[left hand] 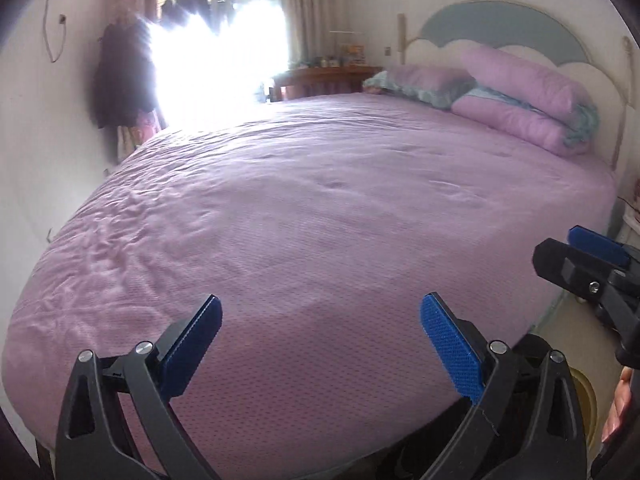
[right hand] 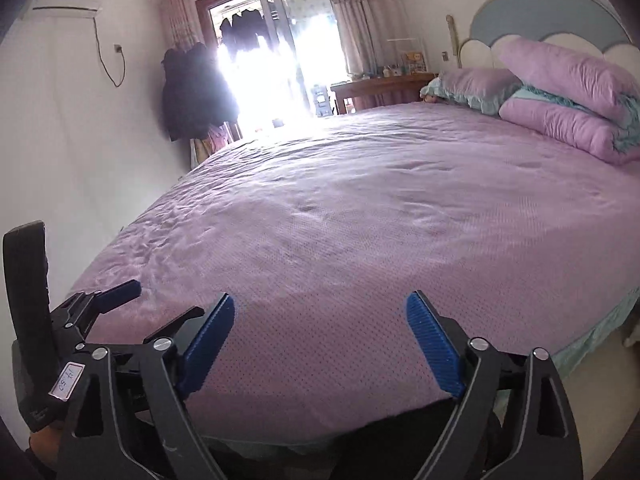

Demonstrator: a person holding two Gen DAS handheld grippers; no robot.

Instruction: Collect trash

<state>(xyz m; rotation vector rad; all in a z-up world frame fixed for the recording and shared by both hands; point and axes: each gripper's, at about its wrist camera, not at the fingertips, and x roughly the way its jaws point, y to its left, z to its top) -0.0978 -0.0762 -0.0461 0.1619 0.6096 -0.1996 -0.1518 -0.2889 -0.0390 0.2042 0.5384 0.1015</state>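
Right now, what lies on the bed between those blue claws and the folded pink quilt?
Only bare pink bedsheet between the right gripper and folded pink quilt, in both views.

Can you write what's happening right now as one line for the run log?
left gripper: open, empty | right gripper: open, empty | both over purple bed | trash: none visible
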